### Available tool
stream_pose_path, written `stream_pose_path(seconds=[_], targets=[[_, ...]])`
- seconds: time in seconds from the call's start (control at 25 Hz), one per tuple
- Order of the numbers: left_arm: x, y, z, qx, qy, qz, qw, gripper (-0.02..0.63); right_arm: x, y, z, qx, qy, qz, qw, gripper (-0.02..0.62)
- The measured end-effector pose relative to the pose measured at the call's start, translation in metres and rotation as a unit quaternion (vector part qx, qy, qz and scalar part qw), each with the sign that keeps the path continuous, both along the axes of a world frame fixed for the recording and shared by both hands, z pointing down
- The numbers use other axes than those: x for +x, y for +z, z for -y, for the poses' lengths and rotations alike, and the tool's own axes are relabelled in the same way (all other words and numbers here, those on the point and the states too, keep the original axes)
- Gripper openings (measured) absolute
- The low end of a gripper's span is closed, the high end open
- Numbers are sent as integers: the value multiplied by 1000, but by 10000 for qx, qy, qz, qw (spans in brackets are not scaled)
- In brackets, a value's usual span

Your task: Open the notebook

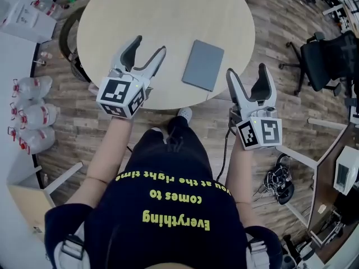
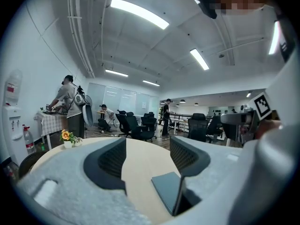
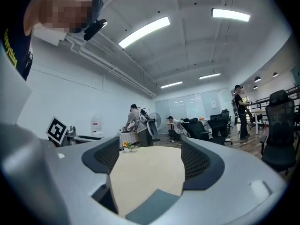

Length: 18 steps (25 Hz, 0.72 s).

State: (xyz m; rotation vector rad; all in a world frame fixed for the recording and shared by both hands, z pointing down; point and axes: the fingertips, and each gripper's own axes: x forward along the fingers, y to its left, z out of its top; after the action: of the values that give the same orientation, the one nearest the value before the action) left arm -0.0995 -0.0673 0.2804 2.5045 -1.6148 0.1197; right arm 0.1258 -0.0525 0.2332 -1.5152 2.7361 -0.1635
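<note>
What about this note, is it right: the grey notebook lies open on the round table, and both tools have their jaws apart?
Not quite. The notebook is closed, its grey cover flat, as the head view shows. The rest stands: it lies on the round table, and the left tool and right tool both have their jaws apart.

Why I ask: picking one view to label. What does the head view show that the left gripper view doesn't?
Only the head view: the whole closed notebook, the right gripper with jaws apart, water bottles on the floor. Only the left gripper view: ceiling lights and people across the room. Both: the round table, part of the notebook, and the left gripper, jaws apart, holding nothing.
</note>
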Motion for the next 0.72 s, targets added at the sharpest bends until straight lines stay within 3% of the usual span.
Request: stream_pose_path(seconds=[0.32,0.72], targets=[[16,2,37,-4,-344,38,9994,290,13,2,60,6,-387,-37,9992,405],[20,21,64,-98,-162,-5,9998,290,6,26,76,-225,-129,-147,9996,400]])
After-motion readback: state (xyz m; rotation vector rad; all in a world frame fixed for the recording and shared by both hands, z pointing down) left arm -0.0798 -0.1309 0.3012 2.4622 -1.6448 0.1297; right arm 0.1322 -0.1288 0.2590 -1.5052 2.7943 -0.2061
